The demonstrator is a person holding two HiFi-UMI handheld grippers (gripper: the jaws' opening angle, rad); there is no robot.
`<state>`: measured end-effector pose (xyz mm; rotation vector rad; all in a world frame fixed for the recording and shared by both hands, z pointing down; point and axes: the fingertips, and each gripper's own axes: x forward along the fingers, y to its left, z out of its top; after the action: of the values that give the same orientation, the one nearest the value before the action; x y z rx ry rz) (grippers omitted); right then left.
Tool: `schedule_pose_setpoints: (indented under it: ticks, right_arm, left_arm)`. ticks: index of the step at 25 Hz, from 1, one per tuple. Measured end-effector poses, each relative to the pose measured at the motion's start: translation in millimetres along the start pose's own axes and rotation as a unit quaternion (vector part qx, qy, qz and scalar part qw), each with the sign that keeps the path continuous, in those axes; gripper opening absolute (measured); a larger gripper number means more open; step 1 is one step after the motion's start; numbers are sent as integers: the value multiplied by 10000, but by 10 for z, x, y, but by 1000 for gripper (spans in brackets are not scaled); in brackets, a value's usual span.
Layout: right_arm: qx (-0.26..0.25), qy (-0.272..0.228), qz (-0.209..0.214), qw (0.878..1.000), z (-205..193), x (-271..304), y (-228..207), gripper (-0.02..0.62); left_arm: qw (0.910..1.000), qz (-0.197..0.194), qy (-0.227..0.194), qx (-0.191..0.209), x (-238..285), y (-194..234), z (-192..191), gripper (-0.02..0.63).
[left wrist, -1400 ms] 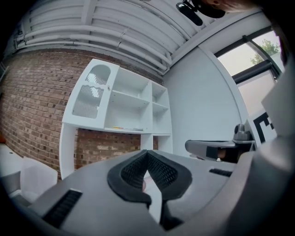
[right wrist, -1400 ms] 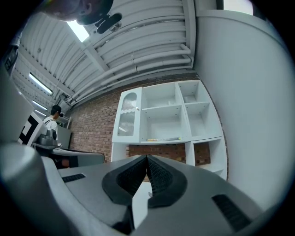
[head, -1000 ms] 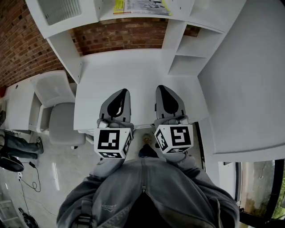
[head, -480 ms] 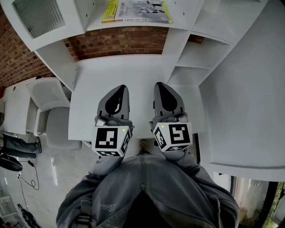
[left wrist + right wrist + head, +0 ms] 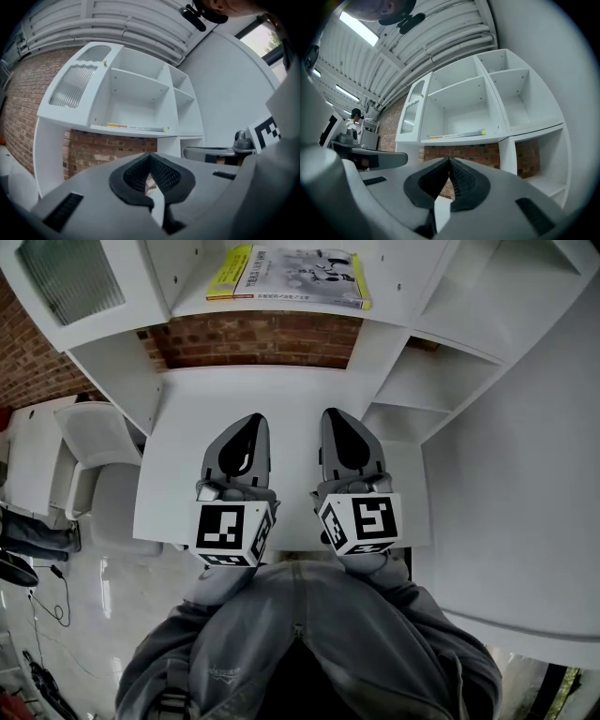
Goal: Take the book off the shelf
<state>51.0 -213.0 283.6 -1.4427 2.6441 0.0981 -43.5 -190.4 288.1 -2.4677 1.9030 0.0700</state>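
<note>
Top centre, book [image 5: 289, 276]: lies flat on the lowest board of the shelf [image 5: 403, 296], in the wide middle bay. Yellow spine toward frame left. Nothing touches it.
Book, my gripper views: a thin edge-on strip on that same board, upper middle of each frame, above my jaw tips.
Left gripper [image 5: 247, 426]: lower centre-left of the head view, over the desk [image 5: 281, 390]. Jaws fully together, mesh pads meeting, nothing between them.
Right gripper [image 5: 339, 421]: just beside my left one and parallel to it, lower centre-right. Jaws pad to pad as well, gripping nothing.
Both grippers: tips point up-frame at the shelf, well apart from the book.
Marker cubes: at the near end of each gripper, just above my grey sleeves [image 5: 309, 634] at the bottom of the frame.
Brick wall [image 5: 253, 338]: behind the desk, showing in the gap under the book's board.
Side bays: smaller compartments stacked to the right of the book's bay, upper right of frame.
Chair [image 5: 108, 493]: white and grey, left edge of frame, beside the desk.
</note>
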Motion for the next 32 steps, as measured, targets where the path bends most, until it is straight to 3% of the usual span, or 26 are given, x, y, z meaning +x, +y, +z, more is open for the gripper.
schedule_pose_setpoints:
  ticks: [12, 32]
  right_arm:
    - [-79, -60, 11, 10000, 35, 210, -78, 26]
    - [-534, -427, -467, 9966, 416, 599, -364, 26]
  left_arm:
    - [9998, 154, -152, 28, 224, 274, 124, 6]
    - [9964, -396, -406, 632, 671, 387, 503, 8]
